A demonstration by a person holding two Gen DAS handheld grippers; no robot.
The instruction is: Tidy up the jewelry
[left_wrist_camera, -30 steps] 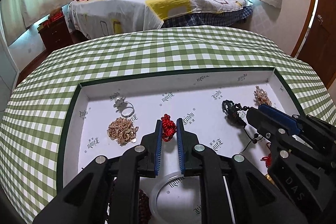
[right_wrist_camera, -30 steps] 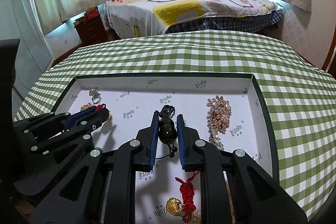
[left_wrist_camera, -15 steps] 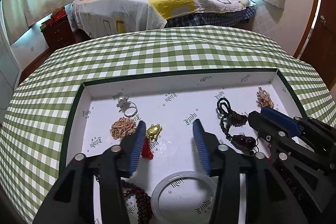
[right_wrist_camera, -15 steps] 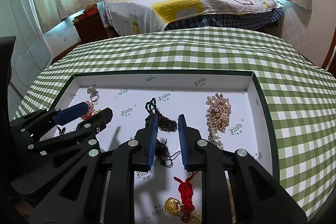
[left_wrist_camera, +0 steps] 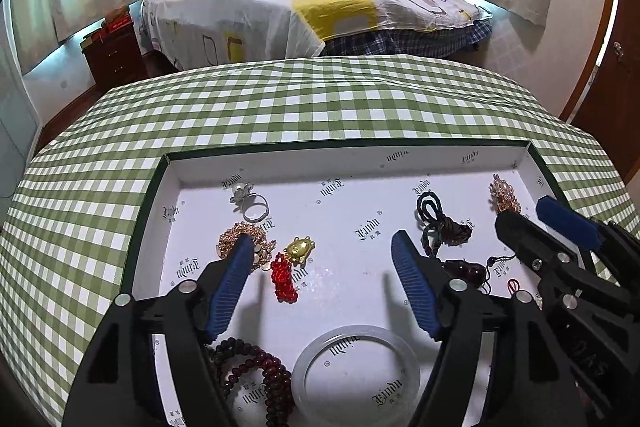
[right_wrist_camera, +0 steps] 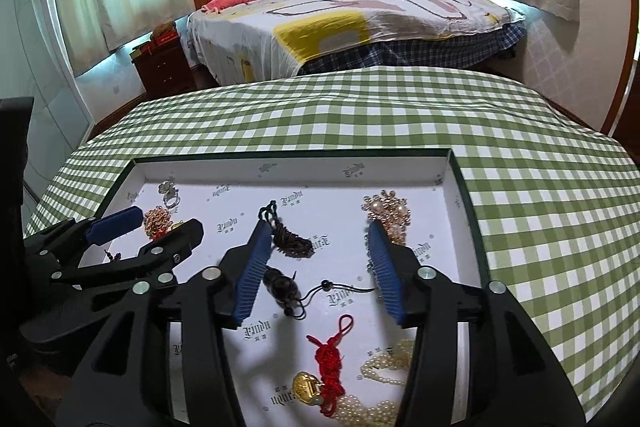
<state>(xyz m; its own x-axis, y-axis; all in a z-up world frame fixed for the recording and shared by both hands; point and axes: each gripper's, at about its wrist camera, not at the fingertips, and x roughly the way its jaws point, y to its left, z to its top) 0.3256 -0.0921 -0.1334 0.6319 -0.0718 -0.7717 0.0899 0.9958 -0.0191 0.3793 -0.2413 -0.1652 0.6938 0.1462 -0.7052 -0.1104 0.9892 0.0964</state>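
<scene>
A white tray with a green rim (left_wrist_camera: 152,187) (right_wrist_camera: 464,179) holds the jewelry. My left gripper (left_wrist_camera: 322,247) is open and empty above a gold turtle charm with a red tassel (left_wrist_camera: 290,263). A gold chain (left_wrist_camera: 240,239), a silver ring (left_wrist_camera: 250,203), a pale bangle (left_wrist_camera: 358,371) and dark red beads (left_wrist_camera: 260,375) lie around it. My right gripper (right_wrist_camera: 316,233) is open and empty above a dark bead pendant on a black cord (right_wrist_camera: 284,287) (left_wrist_camera: 444,231). A gold-pearl brooch (right_wrist_camera: 386,213), a red knot with a gold coin (right_wrist_camera: 326,367) and pearls (right_wrist_camera: 384,375) lie near it.
The tray sits on a table with a green checked cloth (left_wrist_camera: 320,99). Beyond the table are a bed (left_wrist_camera: 304,7), a wooden nightstand (left_wrist_camera: 116,47) and a door (left_wrist_camera: 616,59) at the right.
Both grippers have opened. The left let go of the red-tasselled turtle charm and the right let go of the black cord pendant; both pieces now lie in the tray. Both grippers drew back.
</scene>
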